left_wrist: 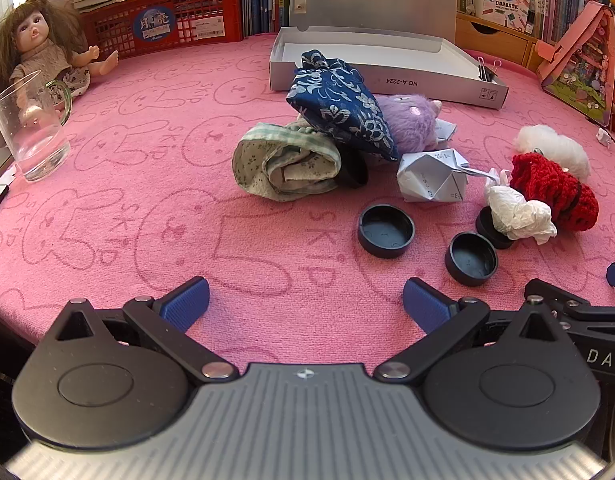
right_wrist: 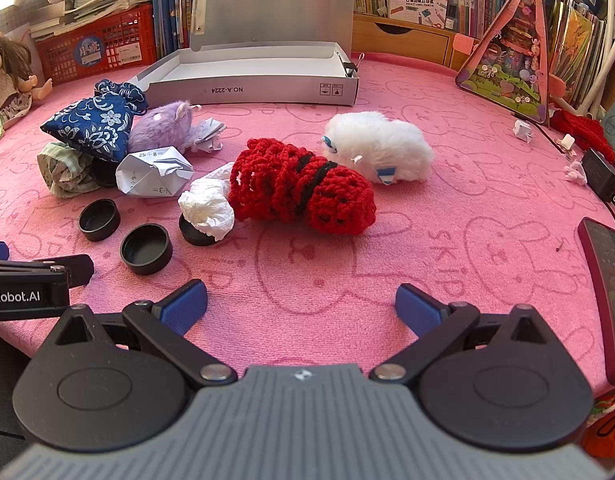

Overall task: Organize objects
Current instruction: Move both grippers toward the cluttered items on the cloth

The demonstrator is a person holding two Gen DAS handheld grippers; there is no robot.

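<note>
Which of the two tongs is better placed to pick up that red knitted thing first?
Probably the right tongs: open and empty, with the red knitted piece straight ahead. For the left tongs, it lies far to the side.

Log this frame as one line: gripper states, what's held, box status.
left gripper: open, empty | right gripper: open, empty | grey box: lid up, nothing visible inside | red knit piece, black caps: loose on pink cloth

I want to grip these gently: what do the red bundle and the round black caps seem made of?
Red bundle: crocheted yarn, soft and matte, judging by its open looped stitches. Round black caps: likely moulded plastic or rubber, smooth with a dull sheen and thin rims.
</note>
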